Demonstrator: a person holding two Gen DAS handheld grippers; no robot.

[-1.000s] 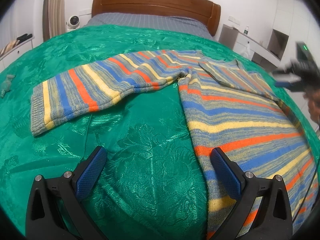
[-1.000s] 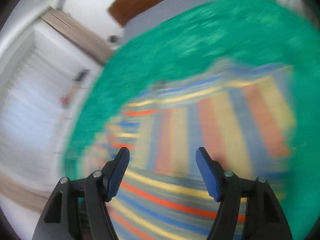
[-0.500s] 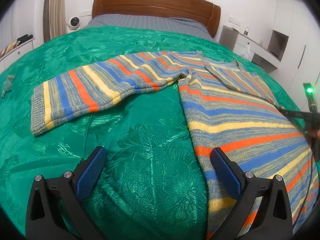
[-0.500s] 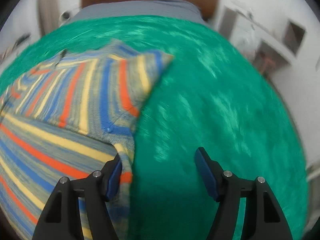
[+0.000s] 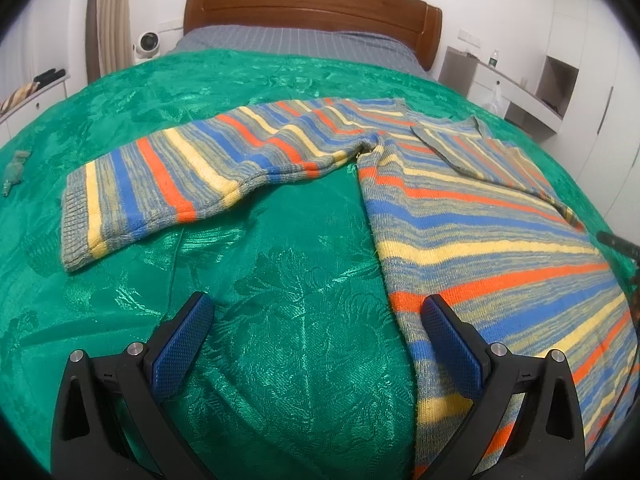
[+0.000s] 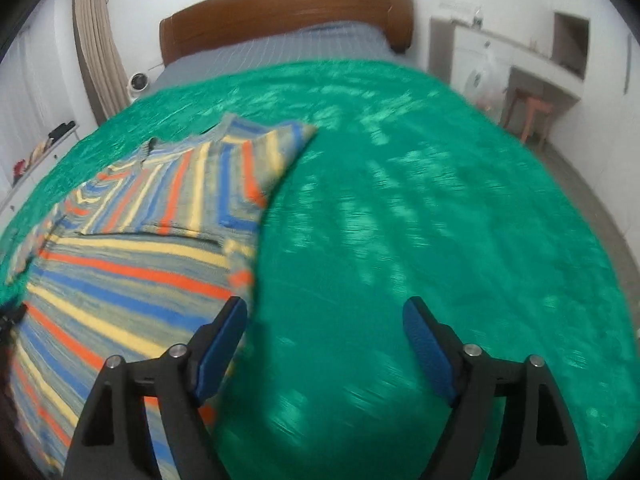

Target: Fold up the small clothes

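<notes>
I am swinging my right gripper (image 6: 324, 320) off the striped sweater (image 6: 132, 240) since a second ago: its jaws are opening with only green bedspread (image 6: 400, 220) between them, the sweater's edge just beside the left pad. My left gripper (image 5: 316, 320) is staying put, open and empty, its right pad over the sweater's (image 5: 480, 240) side edge, the spread sleeve ahead to the left.

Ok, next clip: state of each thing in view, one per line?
Sweater: lying flat on the bedspread, one sleeve folded across its chest, the other spread out to the side.
Outstretched sleeve: flat, not yet folded in.
Bedspread: spread over the bed, lightly creased.
Left tool: open, nothing between its pads.
Right tool: opening, nothing between its pads, beside the sweater's edge.
</notes>
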